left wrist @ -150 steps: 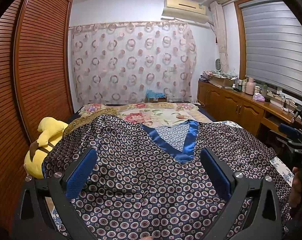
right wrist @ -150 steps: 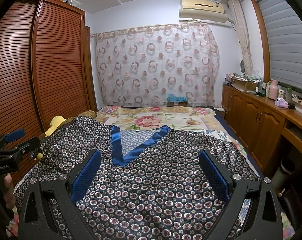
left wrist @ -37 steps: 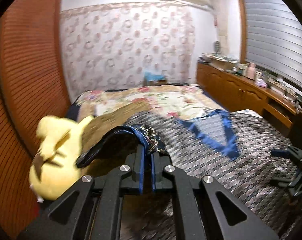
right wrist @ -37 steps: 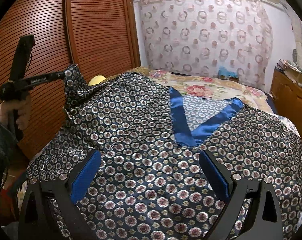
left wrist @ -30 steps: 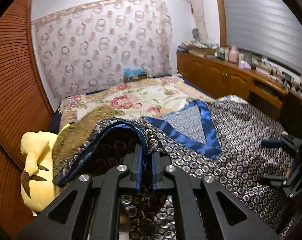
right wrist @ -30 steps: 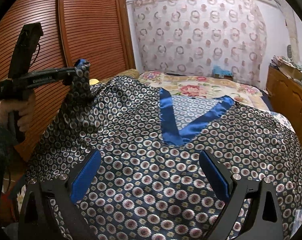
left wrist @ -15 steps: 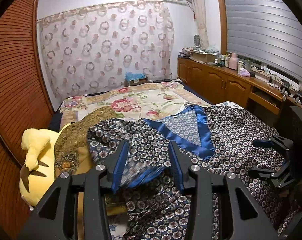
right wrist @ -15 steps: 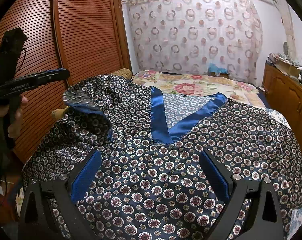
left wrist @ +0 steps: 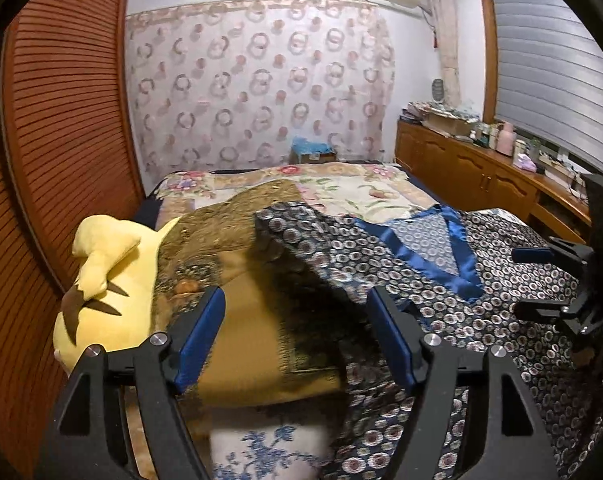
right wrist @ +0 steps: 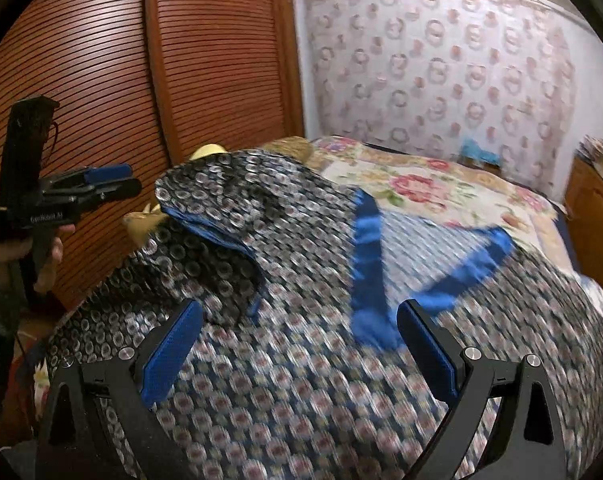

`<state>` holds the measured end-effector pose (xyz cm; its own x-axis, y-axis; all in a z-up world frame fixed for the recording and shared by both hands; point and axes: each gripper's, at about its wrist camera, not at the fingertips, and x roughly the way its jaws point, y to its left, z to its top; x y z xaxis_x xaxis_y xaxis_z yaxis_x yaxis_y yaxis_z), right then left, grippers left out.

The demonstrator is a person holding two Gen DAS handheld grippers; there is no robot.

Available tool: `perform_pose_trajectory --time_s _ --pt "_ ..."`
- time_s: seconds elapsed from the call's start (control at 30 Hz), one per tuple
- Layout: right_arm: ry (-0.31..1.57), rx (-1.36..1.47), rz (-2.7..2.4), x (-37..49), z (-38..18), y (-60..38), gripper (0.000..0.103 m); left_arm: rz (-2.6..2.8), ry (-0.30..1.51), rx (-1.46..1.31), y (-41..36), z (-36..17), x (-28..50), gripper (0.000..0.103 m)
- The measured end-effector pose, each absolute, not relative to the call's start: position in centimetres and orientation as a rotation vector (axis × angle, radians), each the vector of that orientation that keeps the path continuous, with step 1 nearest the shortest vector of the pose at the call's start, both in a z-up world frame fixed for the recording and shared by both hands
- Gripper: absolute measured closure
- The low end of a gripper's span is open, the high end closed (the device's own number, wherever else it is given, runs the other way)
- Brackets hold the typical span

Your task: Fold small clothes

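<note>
Patterned top [right wrist: 301, 360] lies spread on the bed [left wrist: 381, 196], its left sleeve [right wrist: 221, 216] flipped inward: first side fold looks laid. Your left gripper [left wrist: 297, 332] hovers beside it, fingers wide apart, empty. Right gripper [right wrist: 301, 344]: fingers apart over the chest, gripping nothing. Next, likely take the opposite sleeve.

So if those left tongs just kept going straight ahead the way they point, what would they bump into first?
Probably the golden-brown cushion lying right ahead between the open left tongs, with the folded edge of the patterned shirt just to its right. Depth is hard to judge in this fisheye view.
</note>
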<state>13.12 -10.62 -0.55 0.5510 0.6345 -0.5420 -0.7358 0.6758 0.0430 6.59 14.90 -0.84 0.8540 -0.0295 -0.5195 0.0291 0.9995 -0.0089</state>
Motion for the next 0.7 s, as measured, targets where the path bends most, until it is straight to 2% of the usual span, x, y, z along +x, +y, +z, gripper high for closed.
perform_pose_trajectory --time_s 0.37,0.43,0.53,0.6,0.63,0.67,0.7 --pt "0.605 -0.319 1.042 18.5 -1.6 0.3 0.008 0.035 0.549 -0.057 18.0 -1.9 6.6 0.029" --pt "0.618 -0.327 1.064 19.5 -1.8 1.7 0.012 0.039 0.554 -0.057 18.1 -2.0 6.7 0.029" --pt "0.639 -0.312 1.115 21.0 -2.0 3.0 0.033 0.044 0.565 -0.051 18.1 -2.2 7.3 0.029" --pt "0.65 -0.288 1.163 22.0 -1.9 3.2 0.063 0.049 0.571 -0.05 18.2 -2.2 7.7 0.029" --pt "0.654 -0.271 1.183 22.5 -1.8 3.2 0.072 0.049 0.573 -0.051 18.4 -2.2 7.8 0.029" --pt "0.654 -0.252 1.195 23.0 -1.6 3.1 0.085 0.049 0.576 -0.054 18.4 -2.2 8.2 0.029" --pt "0.653 -0.235 1.199 23.5 -1.3 3.2 0.086 0.048 0.577 -0.056 18.4 -2.2 8.3 0.029"
